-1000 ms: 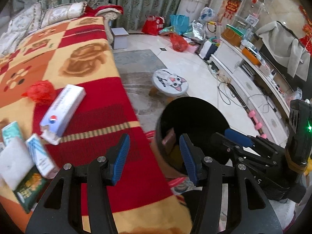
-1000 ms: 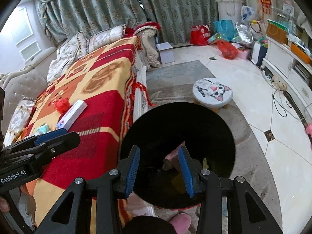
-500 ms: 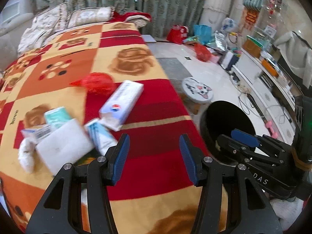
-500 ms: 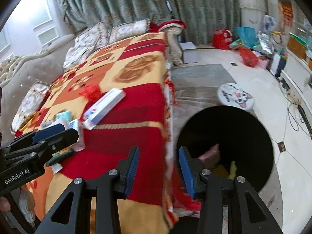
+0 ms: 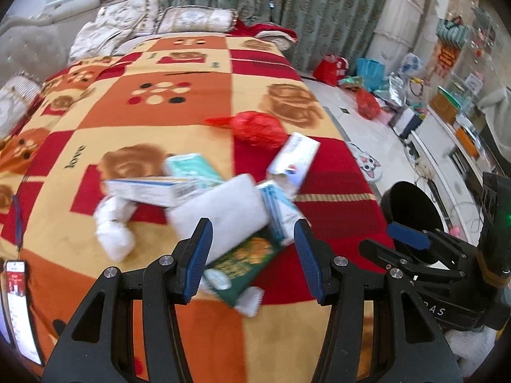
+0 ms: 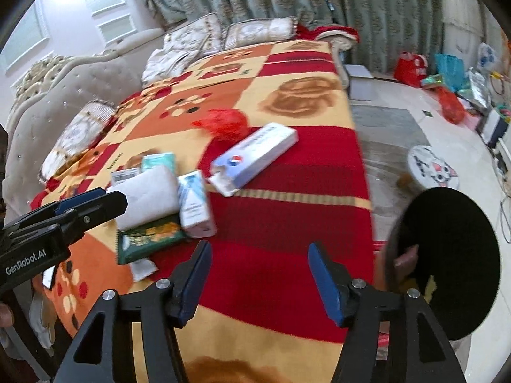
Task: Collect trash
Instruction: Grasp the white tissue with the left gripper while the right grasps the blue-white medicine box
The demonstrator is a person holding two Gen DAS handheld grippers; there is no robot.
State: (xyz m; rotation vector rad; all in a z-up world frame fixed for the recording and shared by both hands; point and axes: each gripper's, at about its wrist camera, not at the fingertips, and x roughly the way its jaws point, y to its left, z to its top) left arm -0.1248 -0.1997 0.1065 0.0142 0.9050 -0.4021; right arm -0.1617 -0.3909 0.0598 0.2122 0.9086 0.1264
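Observation:
Trash lies in a heap on the red and orange blanket (image 5: 191, 95): a red plastic bag (image 5: 258, 127), a long white box (image 5: 292, 159), a small blue-white carton (image 5: 278, 207), a white folded pad (image 5: 220, 217), a green packet (image 5: 242, 261), a flat box (image 5: 147, 190), a teal tissue pack (image 5: 191, 167) and crumpled white paper (image 5: 113, 233). My left gripper (image 5: 254, 255) is open and empty just above the green packet. My right gripper (image 6: 262, 281) is open and empty over bare blanket, right of the heap (image 6: 191, 204). The black trash bin (image 6: 447, 255) stands on the floor at the right.
A phone on a lanyard (image 5: 19, 303) lies at the blanket's left edge. Pillows (image 5: 194, 20) sit at the far end. A cat-face stool (image 6: 431, 167) stands on the floor beyond the bin. Bags and boxes (image 5: 367, 73) clutter the far floor.
Both grippers have swung left from over the bin to the blanket. The trash heap now sits right in front of the left gripper. Both stay open.

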